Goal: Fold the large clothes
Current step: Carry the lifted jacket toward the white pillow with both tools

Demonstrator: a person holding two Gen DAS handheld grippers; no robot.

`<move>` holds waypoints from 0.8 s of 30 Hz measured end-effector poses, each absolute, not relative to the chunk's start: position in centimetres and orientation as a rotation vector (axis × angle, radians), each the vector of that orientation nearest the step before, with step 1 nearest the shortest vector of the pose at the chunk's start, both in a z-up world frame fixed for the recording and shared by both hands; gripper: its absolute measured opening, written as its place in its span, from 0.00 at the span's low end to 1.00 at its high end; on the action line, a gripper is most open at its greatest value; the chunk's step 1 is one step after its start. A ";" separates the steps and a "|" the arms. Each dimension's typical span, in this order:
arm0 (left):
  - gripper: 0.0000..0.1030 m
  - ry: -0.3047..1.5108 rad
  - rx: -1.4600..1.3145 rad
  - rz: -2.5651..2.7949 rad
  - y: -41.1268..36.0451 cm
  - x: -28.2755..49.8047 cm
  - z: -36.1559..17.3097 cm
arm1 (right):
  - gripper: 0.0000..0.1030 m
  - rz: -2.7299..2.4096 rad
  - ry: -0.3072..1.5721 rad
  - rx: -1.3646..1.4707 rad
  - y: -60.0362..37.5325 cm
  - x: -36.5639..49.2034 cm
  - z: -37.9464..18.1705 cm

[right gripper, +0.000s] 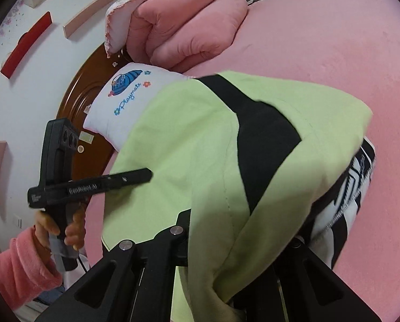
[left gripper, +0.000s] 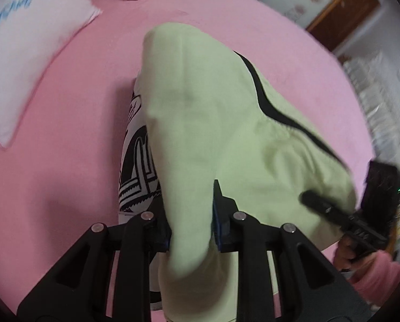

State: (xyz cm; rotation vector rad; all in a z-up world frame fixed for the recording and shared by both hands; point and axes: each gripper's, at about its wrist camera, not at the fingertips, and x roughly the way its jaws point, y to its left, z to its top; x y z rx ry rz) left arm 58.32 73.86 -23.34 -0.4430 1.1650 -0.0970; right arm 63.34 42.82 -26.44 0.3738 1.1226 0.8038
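A large light green garment (left gripper: 216,123) with a black stripe and a black-and-white printed panel (left gripper: 135,166) hangs lifted over the pink bed (left gripper: 66,161). My left gripper (left gripper: 192,228) is shut on a bunched fold of its green fabric. The right gripper's body shows at the garment's right edge in the left wrist view (left gripper: 334,212). In the right wrist view the same garment (right gripper: 200,145) drapes over my right gripper (right gripper: 234,244), which is shut on its green cloth; the right-hand finger is hidden by fabric. The left gripper's body (right gripper: 92,185) is held at the garment's left edge.
A white pillow with blue print (left gripper: 25,53) lies on the bed at the left; it also shows in the right wrist view (right gripper: 122,99). A folded pink quilt (right gripper: 184,26) sits at the head. A brown headboard (right gripper: 87,102) and white wall stand behind.
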 end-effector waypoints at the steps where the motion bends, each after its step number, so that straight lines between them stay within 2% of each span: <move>1: 0.19 1.152 -0.467 -0.108 74.6 58.2 -23.4 | 0.15 0.818 1.143 0.373 42.7 63.4 -26.7; 2: 0.20 1.147 -0.462 -0.110 74.7 58.2 -23.4 | 0.20 0.817 1.163 0.357 41.9 63.3 -27.0; 4: 0.20 1.141 -0.415 -0.100 74.3 58.2 -22.9 | 0.57 0.754 1.197 0.293 40.7 62.8 -27.2; 5: 0.21 1.142 -0.392 -0.088 74.1 58.3 -22.6 | 0.61 0.739 1.203 0.278 38.5 62.0 -27.4; 7: 0.21 1.153 -0.391 -0.050 73.6 58.6 -22.1 | 0.64 0.728 1.221 0.301 36.5 61.2 -27.5; 11: 0.24 1.161 -0.375 0.019 73.1 58.0 -21.2 | 0.64 0.733 1.285 0.416 32.9 59.2 -28.2; 14: 0.32 1.181 -0.375 0.069 73.5 57.8 -21.0 | 0.61 0.728 1.316 0.413 32.2 57.6 -28.8; 15: 0.35 1.197 -0.383 0.084 73.6 57.8 -21.1 | 0.55 0.716 1.314 0.406 32.1 57.2 -29.0; 16: 0.35 1.205 -0.394 0.093 73.7 57.8 -21.1 | 0.44 0.713 1.311 0.394 33.0 57.3 -29.0; 17: 0.35 1.208 -0.399 0.095 73.4 57.6 -21.2 | 0.40 0.703 1.300 0.372 33.6 57.0 -28.8; 18: 0.35 1.207 -0.401 0.094 73.6 57.7 -21.2 | 0.28 0.710 1.292 0.353 34.0 56.6 -28.5; 19: 0.35 1.205 -0.390 0.097 73.7 57.7 -21.1 | 0.24 0.726 1.303 0.337 34.8 56.3 -28.4; 24: 0.26 1.217 -0.404 0.133 73.6 57.7 -20.4 | 0.18 0.788 1.360 0.465 36.5 54.3 -27.3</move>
